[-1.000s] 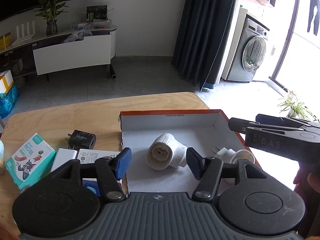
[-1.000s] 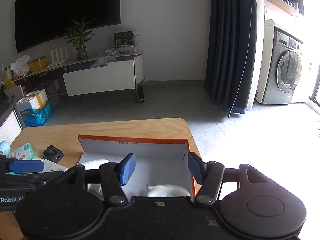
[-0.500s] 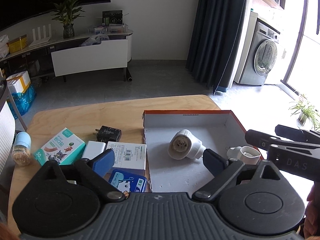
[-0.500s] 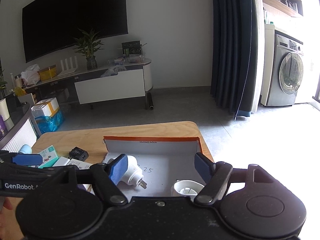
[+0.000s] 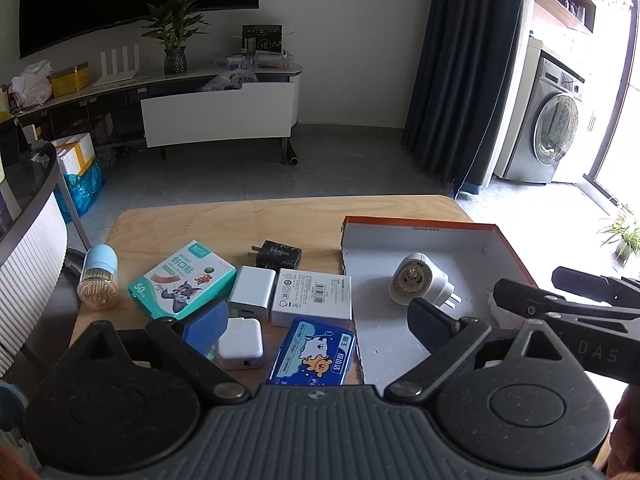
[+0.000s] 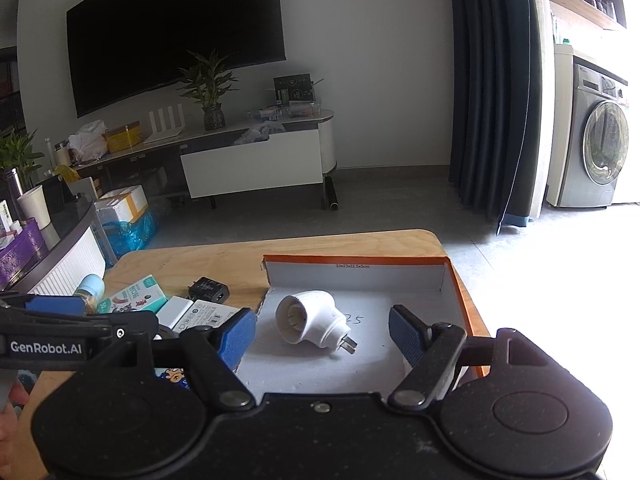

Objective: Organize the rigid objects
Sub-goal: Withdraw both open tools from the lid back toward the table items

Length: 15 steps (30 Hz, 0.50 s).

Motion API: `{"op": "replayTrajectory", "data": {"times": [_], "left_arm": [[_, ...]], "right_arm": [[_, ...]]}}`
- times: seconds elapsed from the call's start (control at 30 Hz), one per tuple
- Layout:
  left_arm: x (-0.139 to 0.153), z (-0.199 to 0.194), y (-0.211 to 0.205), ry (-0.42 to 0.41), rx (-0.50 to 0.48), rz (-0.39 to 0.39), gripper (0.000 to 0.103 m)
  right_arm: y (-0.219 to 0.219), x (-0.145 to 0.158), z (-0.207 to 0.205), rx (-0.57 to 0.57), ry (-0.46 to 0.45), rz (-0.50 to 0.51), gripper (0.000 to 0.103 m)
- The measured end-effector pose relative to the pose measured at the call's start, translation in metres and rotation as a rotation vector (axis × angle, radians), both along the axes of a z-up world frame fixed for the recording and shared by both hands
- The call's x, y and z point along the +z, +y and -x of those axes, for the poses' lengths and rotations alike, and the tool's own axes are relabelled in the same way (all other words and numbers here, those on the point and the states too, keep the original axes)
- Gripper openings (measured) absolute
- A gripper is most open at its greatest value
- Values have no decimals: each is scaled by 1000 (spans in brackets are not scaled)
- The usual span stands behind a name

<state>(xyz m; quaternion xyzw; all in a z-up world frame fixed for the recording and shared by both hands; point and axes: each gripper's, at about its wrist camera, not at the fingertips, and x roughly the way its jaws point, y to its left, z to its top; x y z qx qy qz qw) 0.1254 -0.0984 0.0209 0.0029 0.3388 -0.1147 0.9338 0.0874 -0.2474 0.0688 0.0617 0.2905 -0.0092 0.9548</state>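
Note:
A shallow orange-edged cardboard box (image 5: pixel 424 222) (image 6: pixel 356 260) lies on the wooden table, with a white plug adapter (image 5: pixel 418 282) (image 6: pixel 312 318) inside it. Left of the box lie a black charger (image 5: pixel 278 255), a white charger (image 5: pixel 253 294), a white labelled box (image 5: pixel 314 297), a small white adapter (image 5: pixel 240 343), a blue tin (image 5: pixel 314 352), a teal plaster box (image 5: pixel 182 278) and a toothpick jar (image 5: pixel 98 276). My left gripper (image 5: pixel 316 324) is open and empty above these items. My right gripper (image 6: pixel 322 330) is open and empty over the box.
The right gripper's body (image 5: pixel 568 308) reaches over the box's right side in the left wrist view. A white ribbed cabinet (image 5: pixel 28 272) stands left of the table. Behind are a TV stand (image 6: pixel 256 160), a curtain and a washing machine (image 6: pixel 596 148).
Both grippers have pulled back and up from the box and the left one has opened wider. The left view has swung left, so the loose items left of the box now show.

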Motion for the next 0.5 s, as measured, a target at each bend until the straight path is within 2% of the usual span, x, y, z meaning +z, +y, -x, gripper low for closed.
{"op": "replayTrajectory", "data": {"times": [0.5], "left_arm": [[-7, 10, 52, 15, 87, 17, 99]], "right_arm": [[47, -8, 1, 97, 30, 7, 87]]}}
